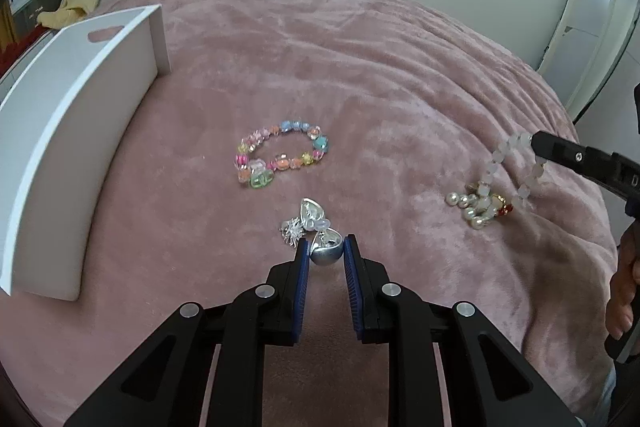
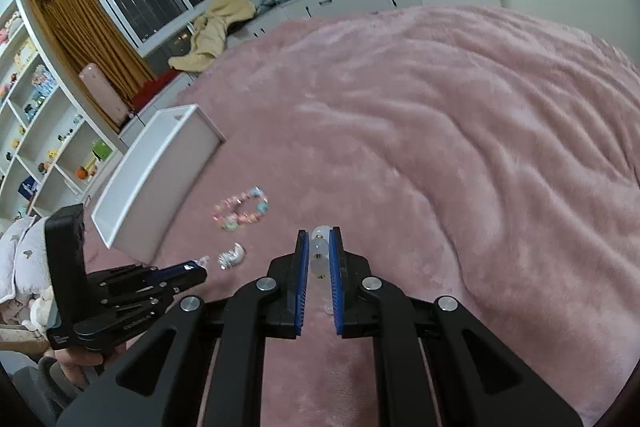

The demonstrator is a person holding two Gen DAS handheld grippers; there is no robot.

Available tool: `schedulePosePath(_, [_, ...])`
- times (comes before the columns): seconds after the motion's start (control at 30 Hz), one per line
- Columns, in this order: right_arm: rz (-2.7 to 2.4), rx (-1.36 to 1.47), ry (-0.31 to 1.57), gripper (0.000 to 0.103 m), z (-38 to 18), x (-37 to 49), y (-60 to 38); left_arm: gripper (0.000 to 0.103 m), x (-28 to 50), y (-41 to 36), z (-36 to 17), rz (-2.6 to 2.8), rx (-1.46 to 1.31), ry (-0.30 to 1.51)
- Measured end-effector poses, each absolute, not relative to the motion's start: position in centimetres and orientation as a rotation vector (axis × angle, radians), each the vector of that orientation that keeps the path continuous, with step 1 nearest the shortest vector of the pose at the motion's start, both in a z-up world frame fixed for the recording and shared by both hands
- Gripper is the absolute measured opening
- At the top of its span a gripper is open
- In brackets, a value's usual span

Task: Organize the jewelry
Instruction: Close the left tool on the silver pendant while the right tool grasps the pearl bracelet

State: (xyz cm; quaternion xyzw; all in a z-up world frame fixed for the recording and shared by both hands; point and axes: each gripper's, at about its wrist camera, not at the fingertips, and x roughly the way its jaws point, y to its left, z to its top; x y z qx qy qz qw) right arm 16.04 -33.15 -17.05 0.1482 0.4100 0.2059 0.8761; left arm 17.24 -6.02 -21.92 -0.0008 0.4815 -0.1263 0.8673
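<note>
Far left of the left gripper point(image 1: 326, 247) fingers: white tray point(image 1: 72, 131) on pink blanket point(image 1: 360, 67). Ahead of them, colourful bead bracelet point(image 1: 280, 157); between their blue pads, pinched, silver charm bracelet point(image 1: 316, 231). Off right, right gripper point(image 2: 319, 241) clamped on white bead bracelet point(image 1: 496, 167), pearl cluster point(image 1: 474, 207) touching blanket.

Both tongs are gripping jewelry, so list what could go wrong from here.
1. The left tongs pinch only the silver bead; round and smooth, it may slip out.
2. The right tongs hold the white bracelet, whose lower end lies among the pearls; lifting may drag them along.
</note>
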Motion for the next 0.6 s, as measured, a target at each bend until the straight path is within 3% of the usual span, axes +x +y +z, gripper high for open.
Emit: schedulePosePath(0.6, [0.454,0.270,0.780,0.011,-11.4,15.4,-32.2,0.023,15.9,-5.0,-15.6,-0.281,0.031,0.914])
